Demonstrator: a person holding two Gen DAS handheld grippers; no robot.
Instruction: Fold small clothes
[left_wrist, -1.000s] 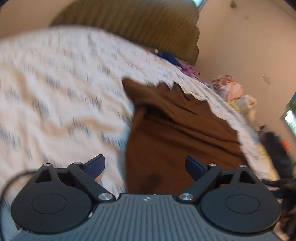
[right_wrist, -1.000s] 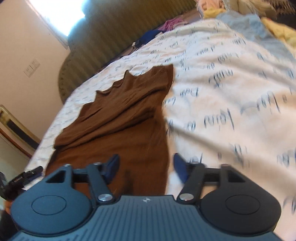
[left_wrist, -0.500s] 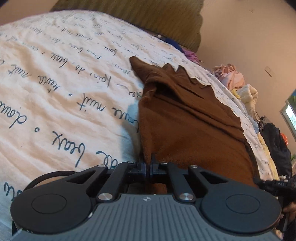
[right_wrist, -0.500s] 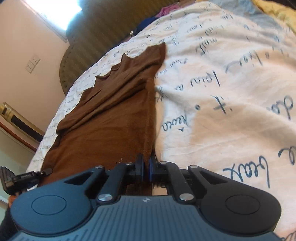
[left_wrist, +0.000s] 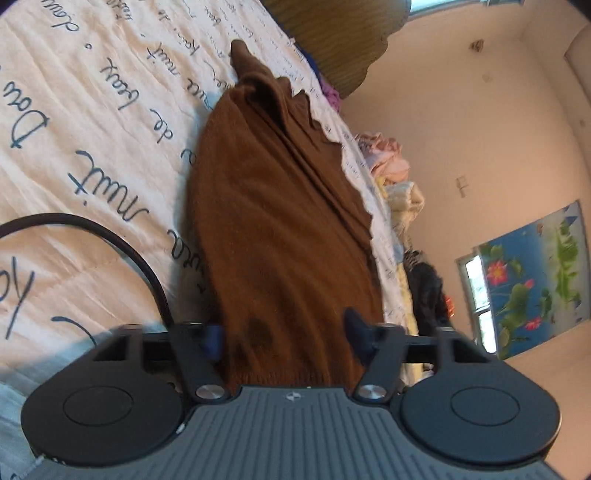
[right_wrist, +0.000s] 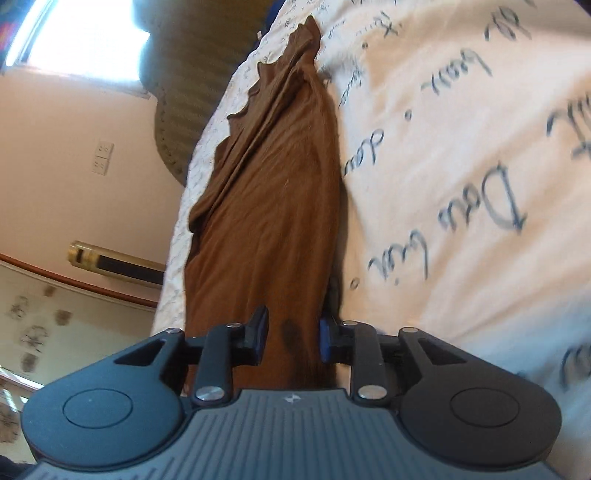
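Observation:
A brown garment (left_wrist: 280, 221) lies lengthwise on the white bedsheet with blue script (left_wrist: 92, 147); it also shows in the right wrist view (right_wrist: 273, 206). Its near end fills the gap between the fingers of each gripper. My left gripper (left_wrist: 284, 336) is open, with the cloth lying loose between its blue pads. My right gripper (right_wrist: 291, 338) is partly open, its pads apart on either side of the cloth's near end. The garment's far end has a scalloped edge. The near hem is hidden behind both gripper bodies.
A black cable (left_wrist: 122, 251) loops over the sheet at my left. A striped olive headboard (left_wrist: 343, 40) stands at the far end. A pile of clothes (left_wrist: 391, 162) lies past the bed's right edge. A wall and window (right_wrist: 81, 40) are at left.
Both grippers were shut on the garment's near edge half a second ago; now both have opened. The cameras have tilted and the cloth has bunched narrower.

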